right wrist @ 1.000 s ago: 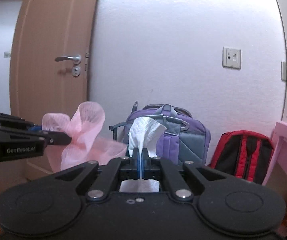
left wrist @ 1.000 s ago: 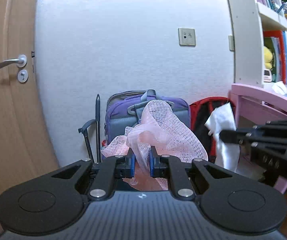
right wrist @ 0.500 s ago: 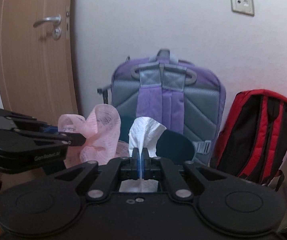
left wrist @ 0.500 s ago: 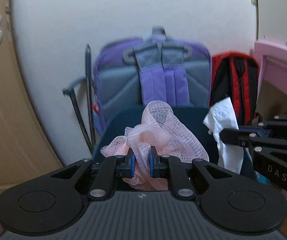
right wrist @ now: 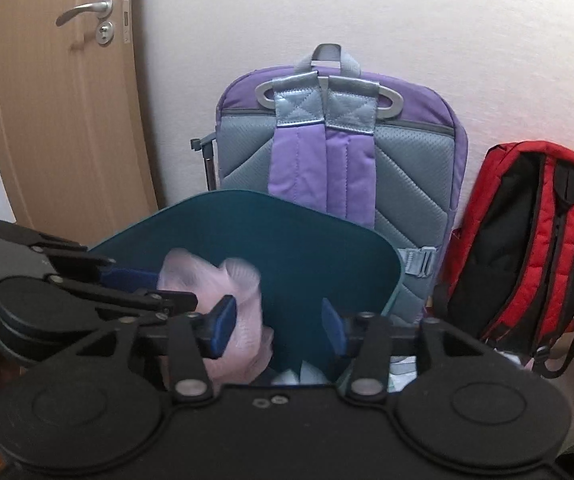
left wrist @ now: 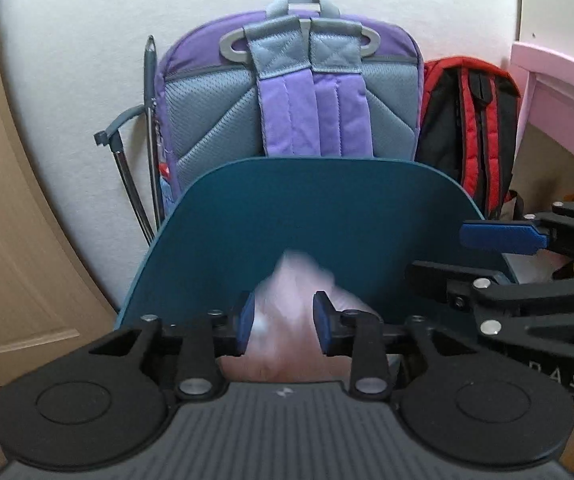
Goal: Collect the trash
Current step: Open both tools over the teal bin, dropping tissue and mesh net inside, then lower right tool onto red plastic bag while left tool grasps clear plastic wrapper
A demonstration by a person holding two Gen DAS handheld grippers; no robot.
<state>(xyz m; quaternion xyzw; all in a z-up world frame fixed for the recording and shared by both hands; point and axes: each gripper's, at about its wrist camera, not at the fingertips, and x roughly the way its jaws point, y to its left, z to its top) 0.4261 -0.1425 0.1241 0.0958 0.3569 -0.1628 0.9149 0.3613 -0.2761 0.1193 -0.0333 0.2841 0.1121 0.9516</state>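
Both grippers let their trash go over the teal bin.

Left wrist view: the left gripper (left wrist: 283,322), jaws just opened, brackets the blurred pink mesh (left wrist: 287,312), apparently loose. It looks light, soft and springy; pinching a bunched fold should hold best.
Right wrist view: the right gripper (right wrist: 279,326) stands open above the teal bin (right wrist: 327,248); white tissue (right wrist: 291,376) lies below.

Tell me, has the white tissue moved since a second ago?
Yes. It has dropped from the right tongs, whose jaws have just been opening, into the teal bin below the purple backpack.
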